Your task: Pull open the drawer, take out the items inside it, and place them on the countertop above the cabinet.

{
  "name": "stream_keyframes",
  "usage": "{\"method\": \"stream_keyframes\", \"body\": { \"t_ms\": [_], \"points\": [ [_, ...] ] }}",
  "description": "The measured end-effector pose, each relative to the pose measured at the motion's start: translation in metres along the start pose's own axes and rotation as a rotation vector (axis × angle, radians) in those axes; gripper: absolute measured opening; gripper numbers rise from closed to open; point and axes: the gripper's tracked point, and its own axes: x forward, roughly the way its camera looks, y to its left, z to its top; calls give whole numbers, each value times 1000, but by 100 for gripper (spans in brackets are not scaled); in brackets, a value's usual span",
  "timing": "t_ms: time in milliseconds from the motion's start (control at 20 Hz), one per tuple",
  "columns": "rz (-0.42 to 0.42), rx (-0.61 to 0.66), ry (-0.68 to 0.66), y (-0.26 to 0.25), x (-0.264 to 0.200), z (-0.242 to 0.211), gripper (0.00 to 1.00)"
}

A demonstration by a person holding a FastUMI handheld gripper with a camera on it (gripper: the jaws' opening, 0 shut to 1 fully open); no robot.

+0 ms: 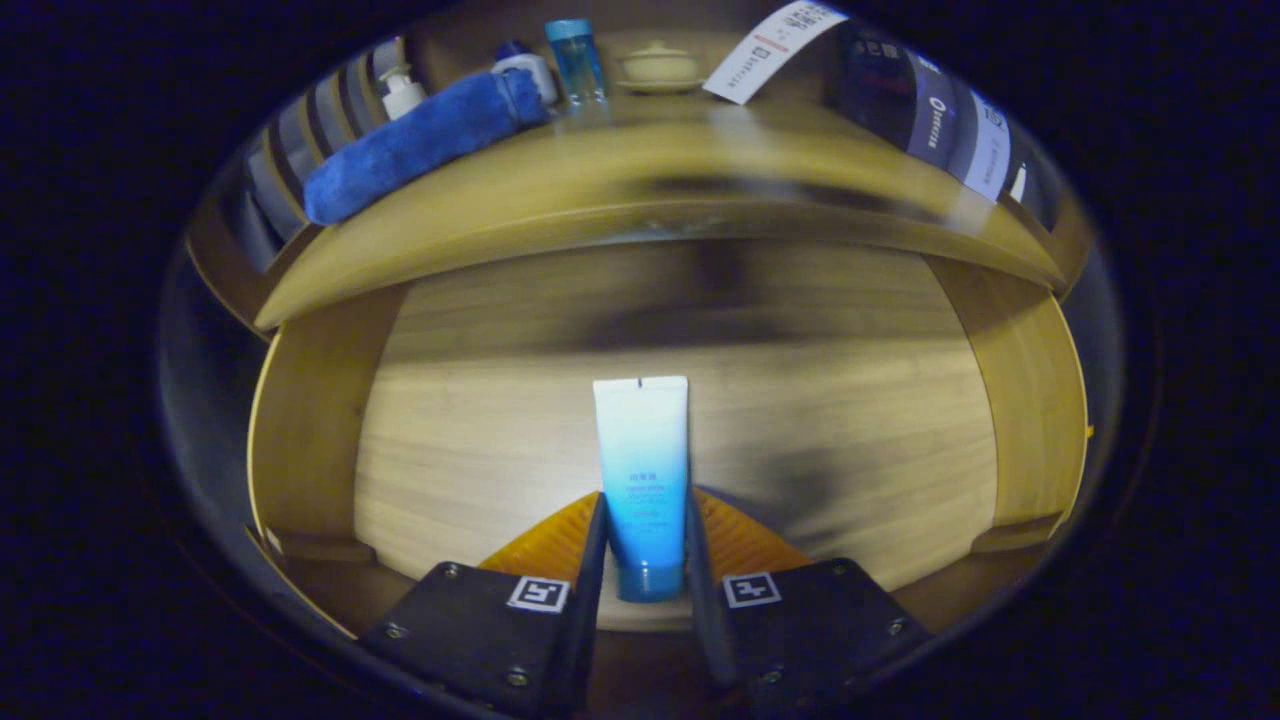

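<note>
The tool [645, 560] pinches a blue-and-white tube [641, 480], one finger pressed on each side of its lower half near the cap, the crimped end pointing to 12 o'clock. The tube sits over the open drawer [310, 430], whose pale wooden floor spreads beneath it. Beyond, at 12 o'clock, runs the counter [640, 180]; on it a rolled blue towel [425, 140] lies at about 11 o'clock, with a pump bottle [402, 92], a clear blue bottle [577, 62] and a small lidded dish [658, 66] behind. To do this step well, I judge: keep the squeeze steady, lift clear of the counter's front lip, then set the tube on the bare stretch toward 1 o'clock.
</note>
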Motion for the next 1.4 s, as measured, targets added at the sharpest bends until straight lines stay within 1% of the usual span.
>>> {"method": "stream_keyframes", "body": {
  "t_ms": [100, 200, 400, 550, 650, 850, 950, 1050, 1250, 1350, 1400],
  "points": [
    [36, -24, -24, 8, -4, 1, 42],
    [53, -32, -67, 14, -18, 3, 42],
    [104, -19, -190, 23, -50, 19, 42],
    [128, -45, -283, 26, -76, 26, 42],
    [152, -39, -355, 28, -96, 32, 41],
    [265, 19, -552, 46, -146, 63, 41],
    [281, 37, -653, 43, -171, 85, 41],
    [255, 48, -756, 39, -193, 110, 41],
    [101, 65, -985, 15, -245, 153, 41],
    [57, 80, -1022, 8, -250, 173, 41],
    [56, 86, -1004, 8, -243, 181, 41]
  ]
}}
